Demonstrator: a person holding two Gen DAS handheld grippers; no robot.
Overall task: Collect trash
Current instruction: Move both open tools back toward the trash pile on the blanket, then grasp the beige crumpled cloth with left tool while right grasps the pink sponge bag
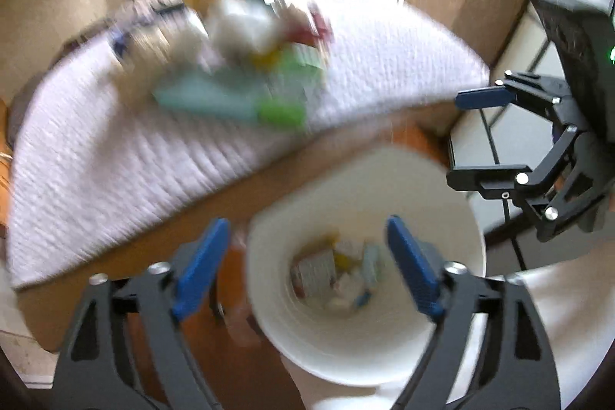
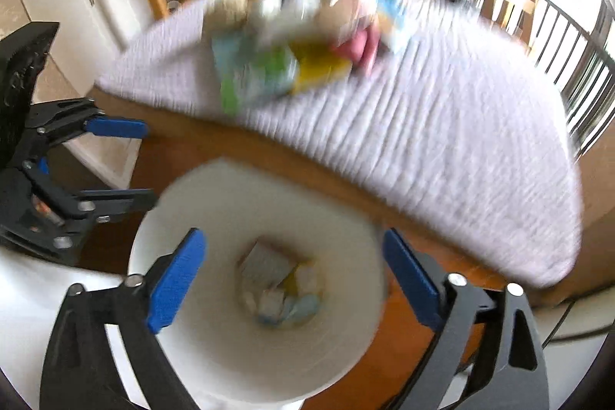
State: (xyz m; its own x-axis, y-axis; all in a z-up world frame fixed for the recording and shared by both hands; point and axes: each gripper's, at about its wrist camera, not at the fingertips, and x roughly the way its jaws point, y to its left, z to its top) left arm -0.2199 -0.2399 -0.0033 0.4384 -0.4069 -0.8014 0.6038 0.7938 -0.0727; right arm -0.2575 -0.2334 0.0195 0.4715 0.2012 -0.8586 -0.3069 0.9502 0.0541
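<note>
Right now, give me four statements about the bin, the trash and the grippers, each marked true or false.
1. The white bin already holds some trash. True.
2. The left gripper is shut on a wrapper. False: it is open and holds nothing.
3. A pile of trash lies on the white cloth. True.
4. The right gripper is shut. False: it is open, above the bin.

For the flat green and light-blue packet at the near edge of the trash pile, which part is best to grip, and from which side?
Probably its near end: the green and light-blue packet lies flat on the white cloth, the pile crowding its far side. Come low from the bin side with the open right gripper. Blur hides its exact edges.
</note>
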